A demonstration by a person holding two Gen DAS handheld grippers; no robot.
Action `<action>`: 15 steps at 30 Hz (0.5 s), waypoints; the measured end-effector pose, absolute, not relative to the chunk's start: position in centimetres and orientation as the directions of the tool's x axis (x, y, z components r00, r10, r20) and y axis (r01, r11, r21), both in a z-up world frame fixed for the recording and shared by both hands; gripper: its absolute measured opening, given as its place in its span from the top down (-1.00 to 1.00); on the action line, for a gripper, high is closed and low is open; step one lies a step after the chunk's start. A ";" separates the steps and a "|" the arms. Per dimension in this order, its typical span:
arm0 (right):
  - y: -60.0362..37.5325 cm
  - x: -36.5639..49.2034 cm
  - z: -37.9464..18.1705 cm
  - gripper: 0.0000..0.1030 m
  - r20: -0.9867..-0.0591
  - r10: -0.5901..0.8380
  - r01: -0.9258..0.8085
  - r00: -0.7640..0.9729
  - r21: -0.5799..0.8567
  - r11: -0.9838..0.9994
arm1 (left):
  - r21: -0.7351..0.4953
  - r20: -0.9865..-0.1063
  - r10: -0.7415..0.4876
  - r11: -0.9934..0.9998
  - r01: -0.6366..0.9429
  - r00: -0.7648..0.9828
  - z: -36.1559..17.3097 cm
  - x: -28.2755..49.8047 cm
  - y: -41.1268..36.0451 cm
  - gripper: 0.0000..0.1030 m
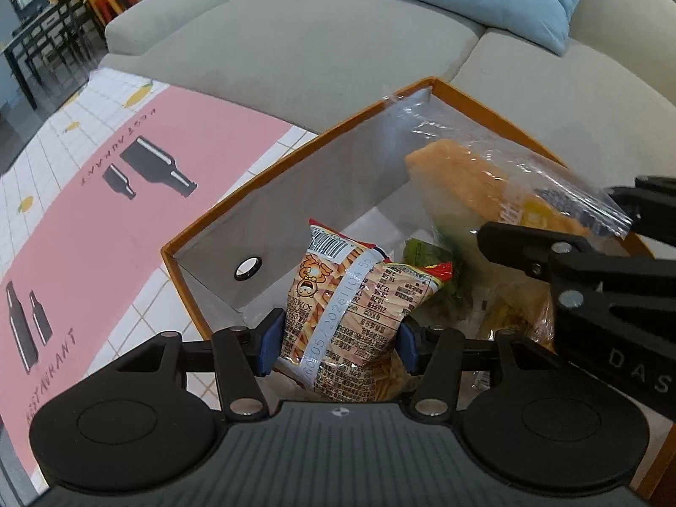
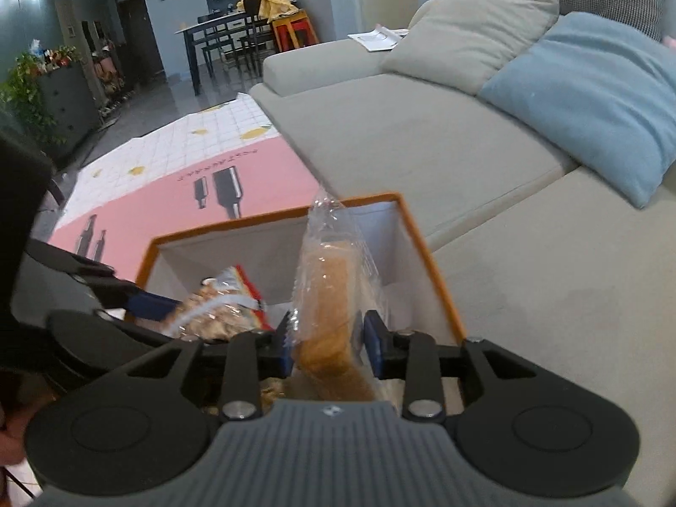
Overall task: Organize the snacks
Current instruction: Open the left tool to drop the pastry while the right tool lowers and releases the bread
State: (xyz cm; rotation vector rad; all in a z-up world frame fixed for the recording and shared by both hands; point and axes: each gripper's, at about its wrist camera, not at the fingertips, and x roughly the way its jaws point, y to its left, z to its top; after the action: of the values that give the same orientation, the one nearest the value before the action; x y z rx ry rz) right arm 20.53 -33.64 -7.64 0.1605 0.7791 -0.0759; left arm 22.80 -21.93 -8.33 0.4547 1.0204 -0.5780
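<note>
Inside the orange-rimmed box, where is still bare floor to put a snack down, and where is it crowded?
Bare floor in the orange-rimmed box remains along the grey wall with the round hole, left of the fries snack bag, and at the far corner behind the bagged bread. The near right side is crowded: a green packet and other wrappers.

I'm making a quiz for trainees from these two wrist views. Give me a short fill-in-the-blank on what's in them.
1. Both snacks hang over a box with an ____ rim.
2. The left tongs have a printed bag of ____-shaped snacks between them.
3. The bread between the right tongs is wrapped in ____ plastic.
4. The sofa behind carries a ____ cushion beside a beige one.

Missing: orange; stick; clear; blue
</note>
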 end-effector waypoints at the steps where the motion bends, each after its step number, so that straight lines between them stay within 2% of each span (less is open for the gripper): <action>1: -33.6 20.6 -7.7 0.39 -0.706 -0.004 0.128 0.708 0.122 0.984 | 0.087 -0.887 -0.235 0.760 0.644 0.397 -8.3 22.7 -21.9 -0.28; 5: -33.8 20.4 -7.6 0.34 -0.711 0.046 0.136 0.702 0.196 0.971 | 0.090 -0.880 -0.247 0.751 0.654 0.405 -7.6 22.2 -21.5 -0.39; 15: -33.6 20.2 -7.5 0.31 -0.716 0.074 0.157 0.694 0.250 0.956 | 0.031 -0.846 -0.314 0.778 0.628 0.430 -4.1 20.9 -18.3 -0.42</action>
State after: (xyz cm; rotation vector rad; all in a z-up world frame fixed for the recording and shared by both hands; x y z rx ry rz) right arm 20.19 -33.62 -7.53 0.3041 0.8059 -0.0472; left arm 20.95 -18.30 -4.15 0.3697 0.9589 -0.6040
